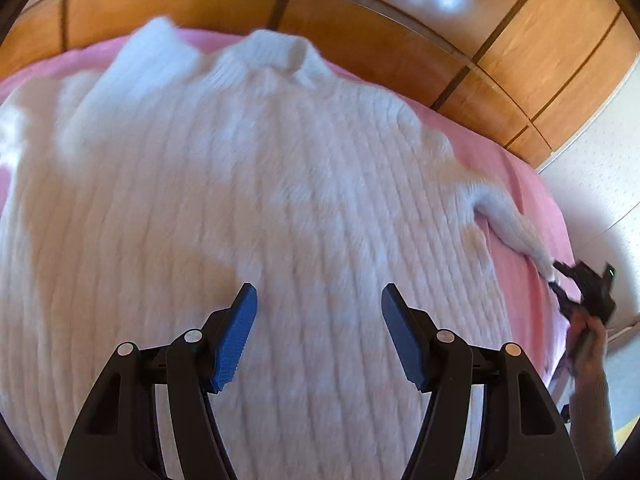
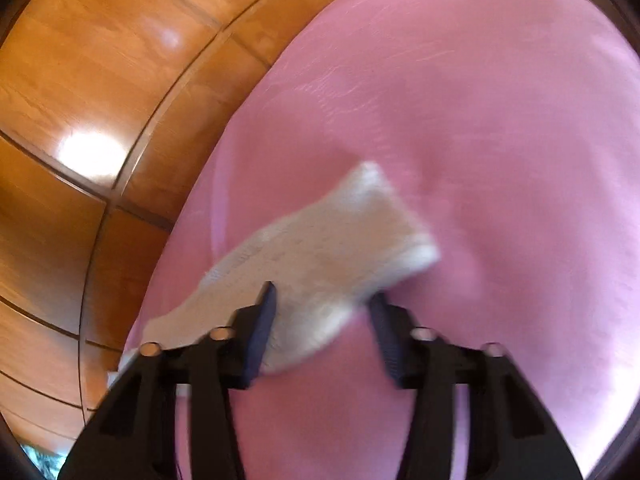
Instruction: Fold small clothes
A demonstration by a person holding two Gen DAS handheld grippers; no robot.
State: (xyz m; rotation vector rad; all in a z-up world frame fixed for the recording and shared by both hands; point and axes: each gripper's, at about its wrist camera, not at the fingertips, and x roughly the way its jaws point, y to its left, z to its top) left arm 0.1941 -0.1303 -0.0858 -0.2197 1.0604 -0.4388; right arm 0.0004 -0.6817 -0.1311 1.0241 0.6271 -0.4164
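A white ribbed knit sweater (image 1: 248, 184) lies spread flat on a pink bedsheet (image 1: 516, 168), collar at the far end. My left gripper (image 1: 319, 300) is open and empty, hovering over the sweater's lower body. The sweater's right sleeve (image 1: 516, 228) stretches out to the right, where my right gripper (image 1: 560, 276) meets its cuff. In the right wrist view the sleeve cuff (image 2: 332, 248) lies between the open jaws of my right gripper (image 2: 324, 300), over the pink sheet (image 2: 480, 140). The view is blurred.
A glossy wooden wardrobe (image 1: 400, 12) stands behind the bed and also shows in the right wrist view (image 2: 100, 100). A white wall (image 1: 600, 168) is at the right. The person's hand (image 1: 588, 344) holds the right gripper.
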